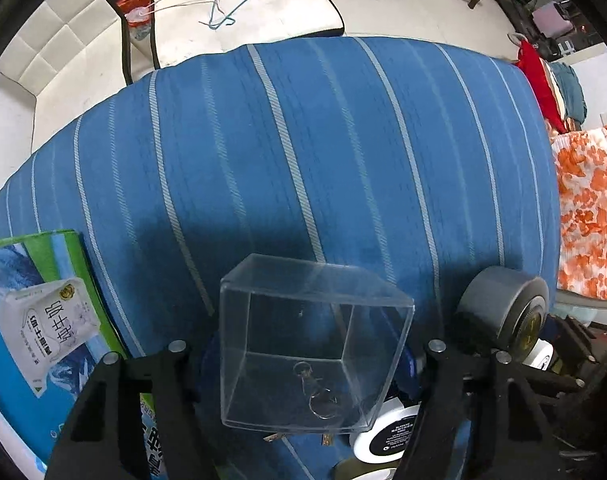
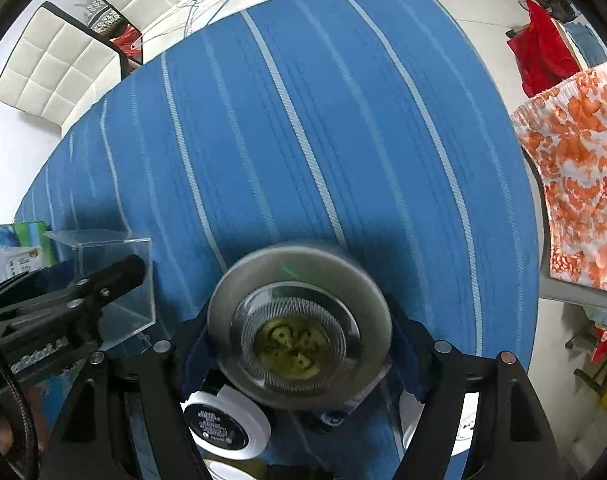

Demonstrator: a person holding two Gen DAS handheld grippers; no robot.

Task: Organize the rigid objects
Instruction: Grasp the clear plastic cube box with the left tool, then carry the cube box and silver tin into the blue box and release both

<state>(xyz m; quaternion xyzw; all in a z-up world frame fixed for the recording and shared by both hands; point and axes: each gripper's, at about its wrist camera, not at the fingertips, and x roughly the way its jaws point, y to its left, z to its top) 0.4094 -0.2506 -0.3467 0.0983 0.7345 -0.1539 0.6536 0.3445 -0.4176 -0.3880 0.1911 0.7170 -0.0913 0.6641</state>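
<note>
A clear plastic box (image 1: 311,344) stands on the blue striped cloth (image 1: 303,160), and my left gripper (image 1: 309,356) is shut on it, with a finger on each side wall. A key ring (image 1: 319,396) shows through the box; I cannot tell whether it lies inside or beneath. My right gripper (image 2: 299,344) is shut on a grey round tin (image 2: 299,276) with a clear lid over a gold part, held above the cloth. The tin (image 1: 499,304) also shows at the right of the left wrist view. The clear box (image 2: 103,256) sits left of the tin, one left finger (image 2: 115,276) against it.
A white round jar with a black label (image 2: 223,424) lies on the cloth below the tin. A blue and green milk carton (image 1: 43,320) lies at the left edge. White chairs (image 2: 55,68) with wire hangers stand beyond the table. An orange floral cloth (image 2: 579,184) hangs at the right.
</note>
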